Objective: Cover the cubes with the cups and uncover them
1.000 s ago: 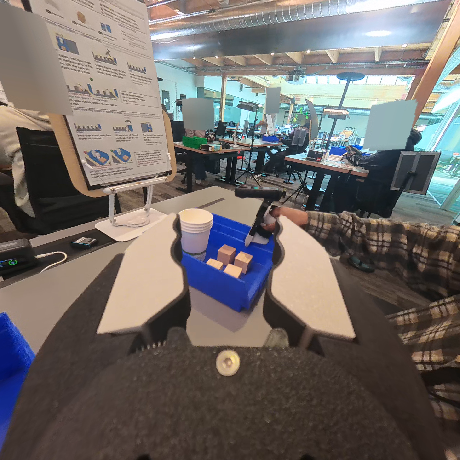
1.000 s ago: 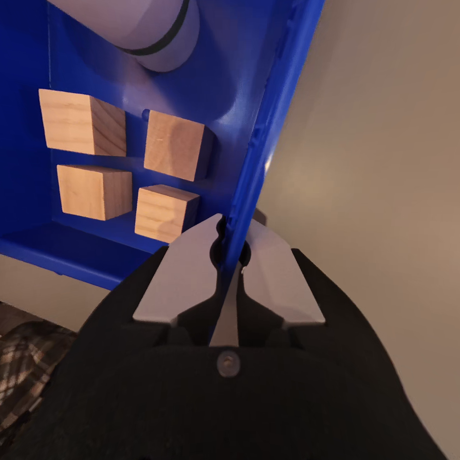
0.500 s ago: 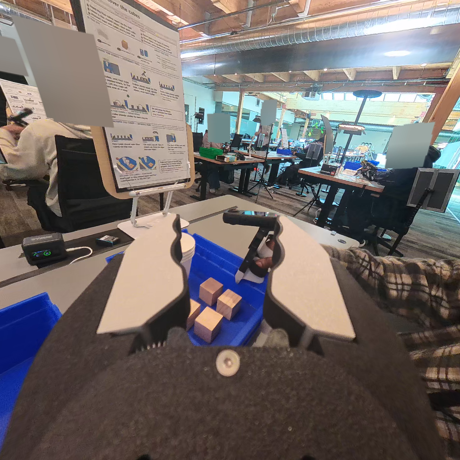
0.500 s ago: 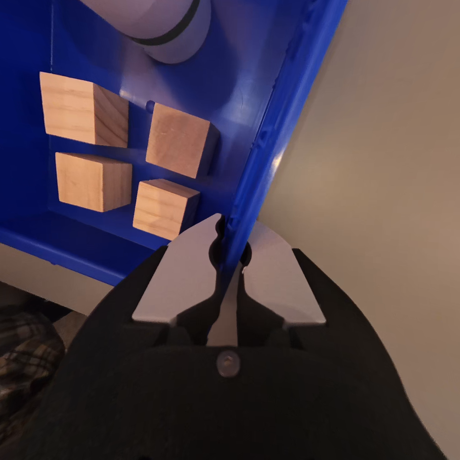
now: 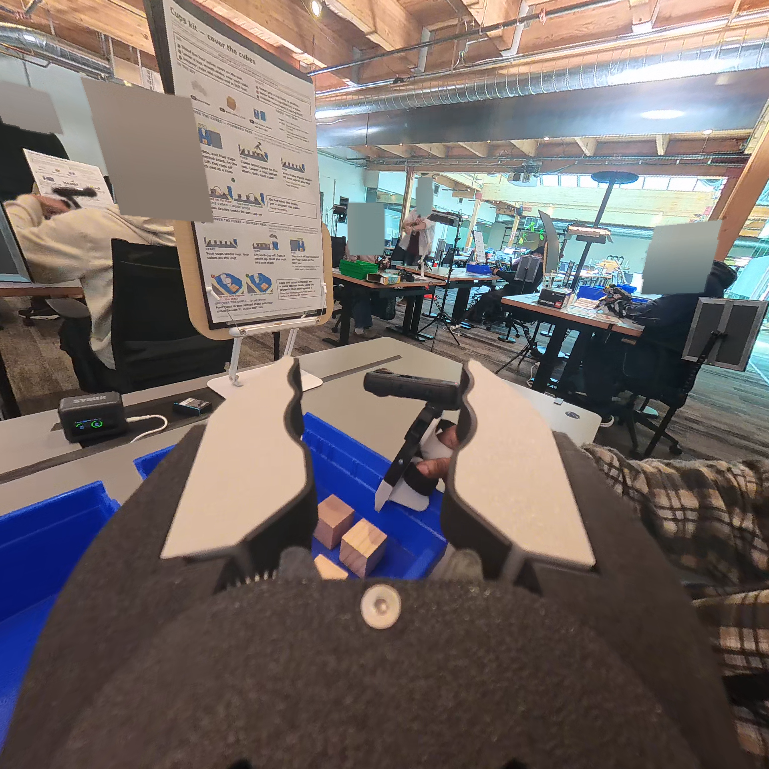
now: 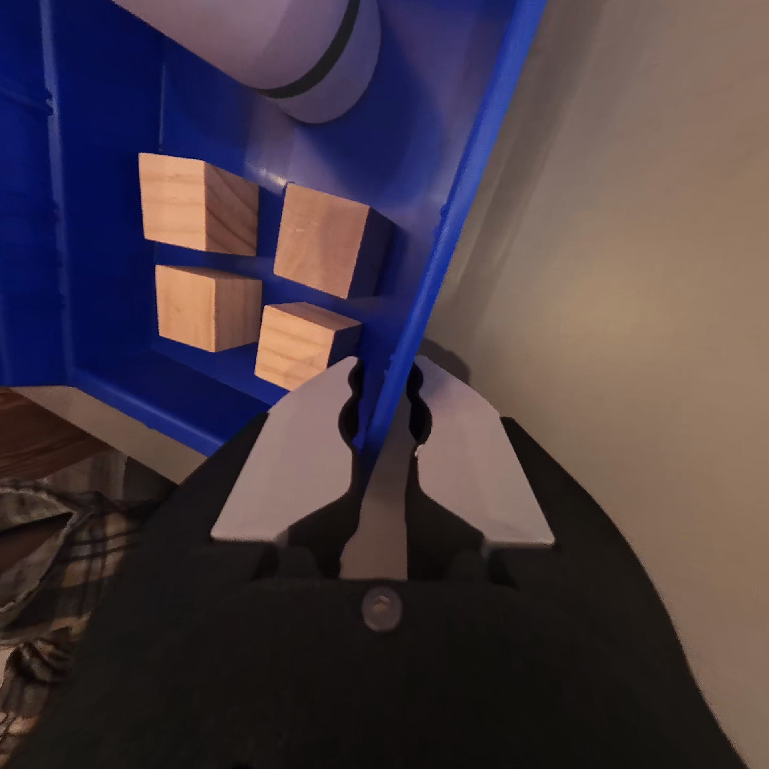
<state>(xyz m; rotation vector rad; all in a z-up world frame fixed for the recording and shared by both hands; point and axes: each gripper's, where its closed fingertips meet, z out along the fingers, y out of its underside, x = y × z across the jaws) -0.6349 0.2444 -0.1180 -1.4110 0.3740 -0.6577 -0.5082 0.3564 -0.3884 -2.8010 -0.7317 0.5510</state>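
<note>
Closer now, the wide-apart left hand-held gripper (image 5: 380,399) overhangs the blue bin (image 6: 466,199) the right hand-held gripper (image 6: 385,374) clamps.

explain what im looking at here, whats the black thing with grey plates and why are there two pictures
These are two hand-held grippers, each with a camera looking along its jaws, so each picture is one gripper's own view. The left gripper is open and empty, hovering over a blue bin on a grey table. The right gripper looks down into that bin, its jaws closed on the bin's side wall. Inside lie four wooden cubes and a stack of white cups. In the left view you see the right gripper farther off, held by a hand.
</note>
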